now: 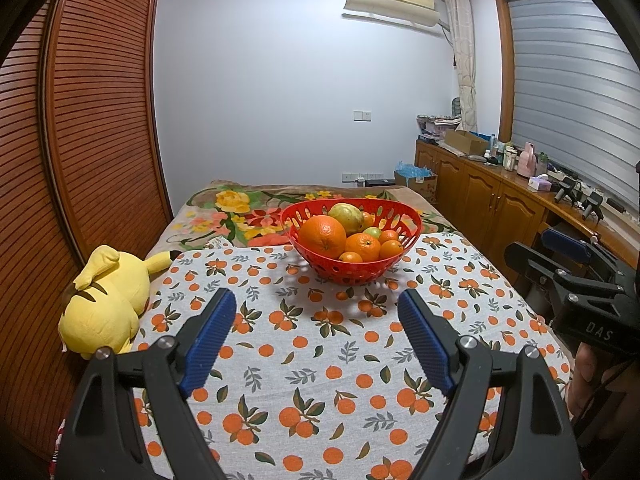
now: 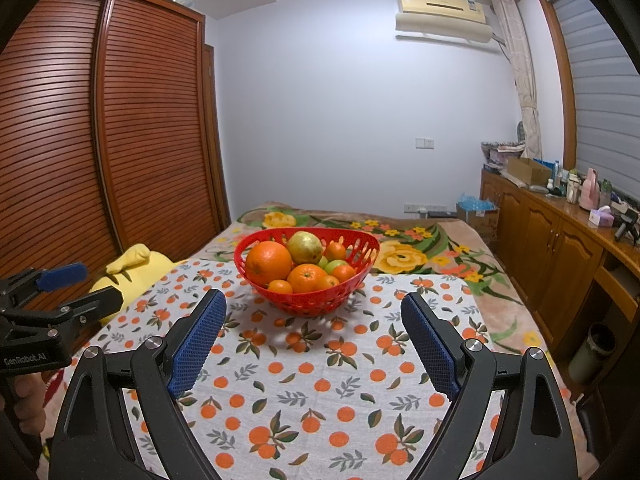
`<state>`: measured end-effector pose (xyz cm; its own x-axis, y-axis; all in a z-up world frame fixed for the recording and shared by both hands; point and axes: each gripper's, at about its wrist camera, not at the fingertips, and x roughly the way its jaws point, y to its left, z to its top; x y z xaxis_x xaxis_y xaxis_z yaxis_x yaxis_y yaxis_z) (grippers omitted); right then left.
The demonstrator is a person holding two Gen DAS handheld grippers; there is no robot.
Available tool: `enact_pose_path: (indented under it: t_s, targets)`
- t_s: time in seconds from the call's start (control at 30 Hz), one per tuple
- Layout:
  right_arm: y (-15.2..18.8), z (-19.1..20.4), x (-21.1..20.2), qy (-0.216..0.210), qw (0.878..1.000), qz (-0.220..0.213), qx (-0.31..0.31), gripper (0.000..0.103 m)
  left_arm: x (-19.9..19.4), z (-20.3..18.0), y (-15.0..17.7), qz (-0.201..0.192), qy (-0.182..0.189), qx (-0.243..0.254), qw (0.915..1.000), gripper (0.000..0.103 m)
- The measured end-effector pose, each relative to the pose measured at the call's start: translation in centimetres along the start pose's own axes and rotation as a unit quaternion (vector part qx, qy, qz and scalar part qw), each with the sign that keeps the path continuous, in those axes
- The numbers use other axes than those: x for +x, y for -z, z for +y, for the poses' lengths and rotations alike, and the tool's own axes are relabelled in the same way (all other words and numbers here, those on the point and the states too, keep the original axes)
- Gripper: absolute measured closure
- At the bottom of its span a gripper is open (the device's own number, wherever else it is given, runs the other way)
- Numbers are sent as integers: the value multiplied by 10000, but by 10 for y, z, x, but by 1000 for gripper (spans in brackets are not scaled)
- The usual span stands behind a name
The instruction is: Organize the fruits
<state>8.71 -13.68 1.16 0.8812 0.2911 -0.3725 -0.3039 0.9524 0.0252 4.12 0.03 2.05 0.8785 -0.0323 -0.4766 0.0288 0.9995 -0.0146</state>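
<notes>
Left gripper and right gripper both have jaws spread wide w/ nothing between them, hanging over the orange-print cloth. Red basket sits straight ahead of both, just past the fingertips, w/ all the fruit piled inside: big orange, pear, small tangerines, something green.

Imo this fits either fruit already gathered up or about to be taken out and sorted, can't call it.

Left cam catches the whole yellow plush off to its left. Right cam shows only a bit of it, plus more of the floral blanket beyond the basket.
</notes>
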Motion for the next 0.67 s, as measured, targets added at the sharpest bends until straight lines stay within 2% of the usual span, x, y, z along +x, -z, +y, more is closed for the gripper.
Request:
enact_pose_path:
  t_s: [0.67]
  targets:
    - [0, 0, 0, 1, 10000, 8, -3, 12, -1, 0, 0, -4, 15, 5, 10000, 18]
